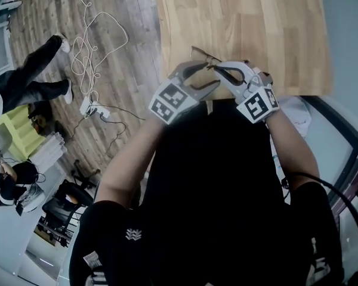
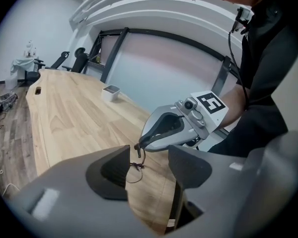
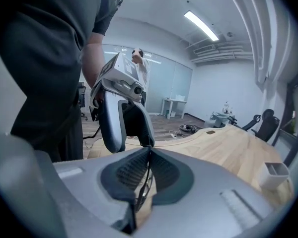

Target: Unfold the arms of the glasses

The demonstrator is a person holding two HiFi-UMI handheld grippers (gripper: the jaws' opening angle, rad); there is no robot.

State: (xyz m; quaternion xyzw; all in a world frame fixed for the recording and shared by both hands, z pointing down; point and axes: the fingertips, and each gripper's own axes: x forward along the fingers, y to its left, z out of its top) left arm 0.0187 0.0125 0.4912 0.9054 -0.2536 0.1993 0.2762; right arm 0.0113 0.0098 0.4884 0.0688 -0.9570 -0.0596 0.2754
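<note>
— Where are the glasses (image 2: 137, 166)?
— In the air over the near edge of the wooden table (image 1: 256, 28), between the two tools. It is a thin wire frame with one lens rim hanging down.
— Who has them?
— The right gripper (image 3: 149, 157). Its jaws are pressed together on a thin part of the frame, and the pads meet on the wire.
— And the left gripper (image 2: 149, 166)?
— Released, with its jaws well apart and the frame in the gap, close beside one pad. I can't tell whether it touches. A dark thin strip (image 2: 178, 202) runs along the inner side of the other jaw, and I can't tell whether it is an arm of the glasses.
— Anything else around?
— A small white box (image 2: 111, 91) sits further along the table, well apart from the glasses. White cables (image 1: 86, 46) lie on the wood floor (image 1: 125, 16) beside the table
</note>
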